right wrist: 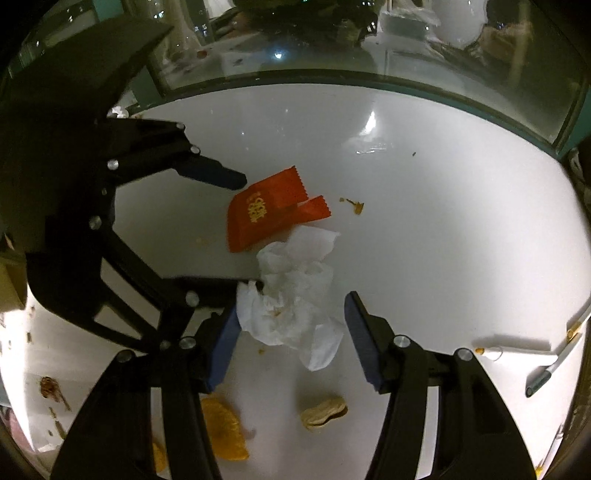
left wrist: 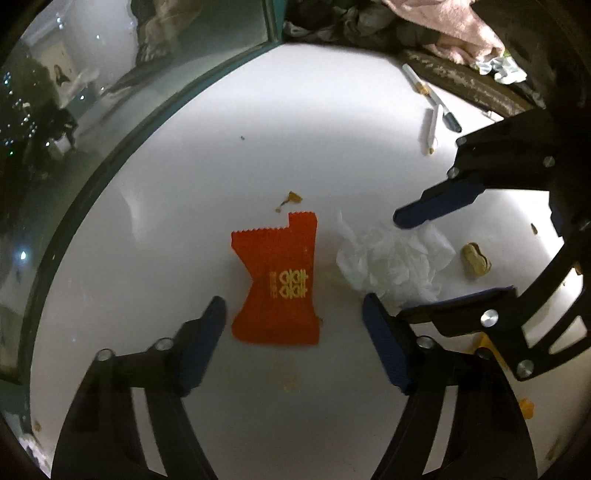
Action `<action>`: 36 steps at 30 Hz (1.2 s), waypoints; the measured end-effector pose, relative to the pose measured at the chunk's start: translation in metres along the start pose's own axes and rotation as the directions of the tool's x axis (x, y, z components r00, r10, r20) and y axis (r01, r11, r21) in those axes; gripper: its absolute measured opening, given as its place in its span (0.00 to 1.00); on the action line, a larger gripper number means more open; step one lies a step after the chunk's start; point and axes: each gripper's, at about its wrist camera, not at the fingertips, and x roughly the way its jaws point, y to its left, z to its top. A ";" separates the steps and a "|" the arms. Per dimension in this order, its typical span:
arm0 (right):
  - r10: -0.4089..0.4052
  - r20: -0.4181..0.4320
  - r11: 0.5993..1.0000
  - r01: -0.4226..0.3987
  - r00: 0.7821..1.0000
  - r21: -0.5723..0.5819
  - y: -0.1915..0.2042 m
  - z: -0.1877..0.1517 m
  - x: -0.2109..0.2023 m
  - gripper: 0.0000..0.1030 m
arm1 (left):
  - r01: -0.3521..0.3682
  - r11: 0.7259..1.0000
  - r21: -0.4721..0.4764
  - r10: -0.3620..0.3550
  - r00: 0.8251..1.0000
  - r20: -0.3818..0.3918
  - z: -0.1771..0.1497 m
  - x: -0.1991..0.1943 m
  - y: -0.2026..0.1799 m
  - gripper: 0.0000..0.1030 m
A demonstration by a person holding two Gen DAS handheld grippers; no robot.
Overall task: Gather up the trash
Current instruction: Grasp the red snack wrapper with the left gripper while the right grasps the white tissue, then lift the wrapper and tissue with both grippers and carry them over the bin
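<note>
Here, the left gripper point(left wrist: 293, 328) hangs open over a red wrapper point(left wrist: 277, 280) on the white table point(left wrist: 147, 206); the right gripper point(right wrist: 291, 332), jaws apart, straddles a crumpled tissue point(right wrist: 291, 295) just beside it.

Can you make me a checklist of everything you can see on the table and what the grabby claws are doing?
Surface: white table, glossy, with crumbs.
Job's things: red wrapper lying flat; crumpled tissue beside it; peanut shell; orange peel.
Clutter: two pens near the table edge.
Grippers: left gripper open around the wrapper, not pressing it; right gripper open around the tissue.
Cables: nothing seen.
Surroundings: pink cloth piled past the table; glass panel along the far edge.
</note>
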 end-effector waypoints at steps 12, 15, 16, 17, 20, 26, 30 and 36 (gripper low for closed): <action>0.042 -0.004 0.999 -0.042 0.999 -0.020 0.011 -0.003 0.001 0.18 | 0.038 0.999 -0.025 -0.038 0.999 0.016 0.009 0.000 0.002 0.24; 0.059 0.006 0.998 -0.059 0.998 0.026 0.012 -0.005 -0.004 0.17 | 0.043 0.999 -0.014 -0.043 0.999 0.006 0.007 -0.003 -0.005 0.21; 0.067 0.014 0.997 -0.067 0.998 0.044 0.012 -0.005 -0.009 0.17 | 0.054 0.998 -0.018 -0.054 0.999 0.002 0.005 -0.006 -0.008 0.21; 0.070 0.019 0.996 -0.071 0.997 0.052 0.008 -0.006 -0.013 0.17 | 0.062 0.998 -0.027 -0.062 0.998 0.004 0.003 -0.010 -0.010 0.21; 0.086 0.030 0.993 -0.088 0.996 0.081 0.005 -0.008 -0.027 0.17 | 0.088 0.993 -0.077 -0.087 0.996 0.011 0.000 -0.025 -0.011 0.21; 0.120 0.034 0.986 -0.123 0.992 0.112 0.012 -0.018 -0.064 0.17 | 0.099 0.986 -0.134 -0.097 0.995 0.018 0.000 -0.064 -0.023 0.21; 0.129 0.054 0.982 -0.135 0.990 0.135 0.021 -0.031 -0.101 0.17 | 0.085 0.991 -0.105 -0.083 0.996 0.027 0.005 -0.098 -0.048 0.21; 0.136 0.067 0.974 -0.146 0.988 0.175 0.024 -0.056 -0.142 0.17 | 0.082 0.990 -0.114 -0.076 0.995 0.061 0.006 -0.146 -0.082 0.21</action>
